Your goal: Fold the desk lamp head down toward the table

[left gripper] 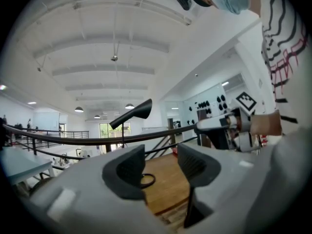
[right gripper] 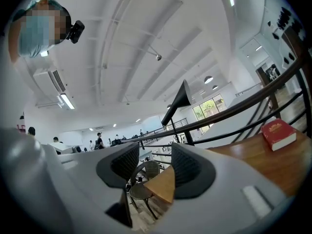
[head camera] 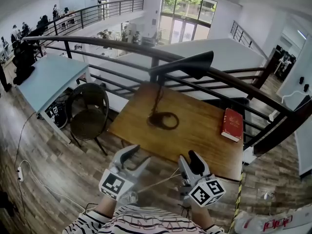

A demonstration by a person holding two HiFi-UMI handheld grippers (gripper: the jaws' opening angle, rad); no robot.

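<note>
In the head view, the desk lamp (head camera: pixel 163 118) is standing upright on the far half of the wooden table (head camera: pixel 195 140), its ring base lying flat and its lamp head (head camera: pixel 187 65) hanging high over the railing (head camera: pixel 122 45). The left gripper (head camera: pixel 132 156) and the right gripper (head camera: pixel 192 162) are hovering side by side at the near table edge, well apart from the lamp, both pointing level toward it. Striped sleeves are showing behind them. A red book (head camera: pixel 232 124) is lying at the table's right edge, and a chair (head camera: pixel 87 110) is standing off its left corner.

In the left gripper view, the jaws are standing spread with nothing between them. The lamp head (left gripper: pixel 131 115) is rising above and left of the gap, and the ring base is peeking out beside the left jaw. The right gripper (left gripper: pixel 222 123) is reaching in from the right.

In the right gripper view, the jaws are likewise gaping and pinching nothing; only the table corner and the chair (right gripper: pixel 141 179) are showing through the gap. The lamp head (right gripper: pixel 178 103) is pointing up beyond them.
</note>
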